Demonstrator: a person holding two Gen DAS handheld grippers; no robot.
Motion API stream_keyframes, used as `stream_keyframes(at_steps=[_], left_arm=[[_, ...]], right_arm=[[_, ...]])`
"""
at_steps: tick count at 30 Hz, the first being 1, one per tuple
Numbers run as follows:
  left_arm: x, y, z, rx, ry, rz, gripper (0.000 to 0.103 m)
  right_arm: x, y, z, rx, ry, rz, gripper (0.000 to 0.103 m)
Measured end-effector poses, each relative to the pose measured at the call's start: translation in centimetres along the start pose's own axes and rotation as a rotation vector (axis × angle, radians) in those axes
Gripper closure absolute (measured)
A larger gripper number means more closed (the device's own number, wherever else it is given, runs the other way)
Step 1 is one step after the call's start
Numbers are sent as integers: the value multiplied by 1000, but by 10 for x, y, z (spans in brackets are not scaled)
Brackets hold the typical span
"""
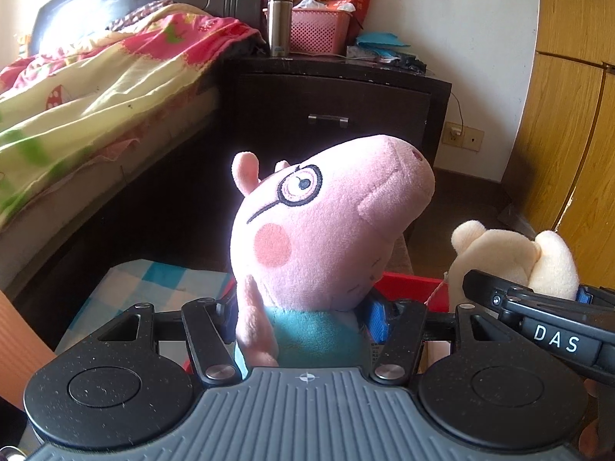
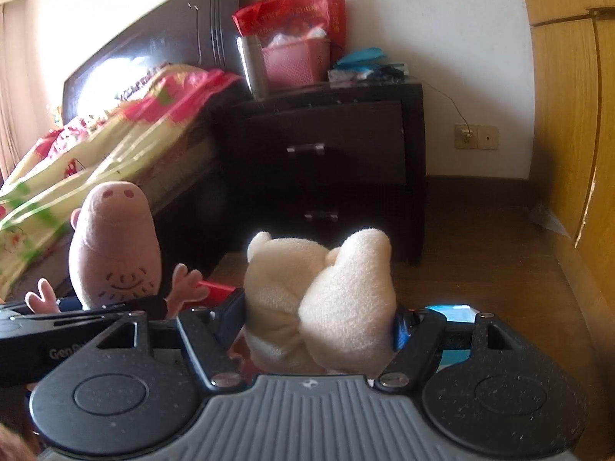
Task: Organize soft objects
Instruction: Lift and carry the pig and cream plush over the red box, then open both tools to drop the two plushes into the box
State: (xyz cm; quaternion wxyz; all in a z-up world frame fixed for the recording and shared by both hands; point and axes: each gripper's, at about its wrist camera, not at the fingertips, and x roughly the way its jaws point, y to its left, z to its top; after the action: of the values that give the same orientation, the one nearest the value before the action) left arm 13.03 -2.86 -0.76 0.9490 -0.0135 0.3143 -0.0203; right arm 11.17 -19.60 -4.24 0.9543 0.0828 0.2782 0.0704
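Two plush toys sit gripped side by side beside a bed (image 1: 77, 88); the left gripper (image 1: 303, 317) clamps the pink pig toy (image 1: 326, 223) at its teal body. Just to its right, the right gripper (image 2: 321, 326) pinches the cream plush toy (image 2: 326, 292); a red box (image 1: 407, 288) lies below.

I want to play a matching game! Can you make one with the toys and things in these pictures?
Things:
1. pink pig plush
2. cream plush
3. metal flask
4. floral quilt

Places:
A. on the bed
B. between the right gripper's fingers
C. on the dark nightstand, beside the pink basket
D. between the left gripper's fingers

Pairs: 1-D, 2-B, 3-C, 4-A
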Motion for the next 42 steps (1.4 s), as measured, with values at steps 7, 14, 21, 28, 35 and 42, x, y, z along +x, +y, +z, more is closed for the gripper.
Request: stream_keyframes(at_steps=[7,14,21,28,35,42], left_arm=[[1,-9,-2,50,-8,28,27],[-14,-3,0,33,5,28,21],[-42,6,-3,25,5,8,18],[-65,5,-21,57,9,-8,18],[-74,3,-39,78,45,-29,18],[-84,3,-59,105,74,-36,18]], right_arm=[[4,-7,1,24,13,-19,39],[-5,-4,7,17,19,-18,38],[-33,7,8,-13,3,-12,37],[-63,16,-1,-74,4,-21,34],[-75,15,-15,-100,49,-40,34],[-88,8,-32,-90,87,-49,34]])
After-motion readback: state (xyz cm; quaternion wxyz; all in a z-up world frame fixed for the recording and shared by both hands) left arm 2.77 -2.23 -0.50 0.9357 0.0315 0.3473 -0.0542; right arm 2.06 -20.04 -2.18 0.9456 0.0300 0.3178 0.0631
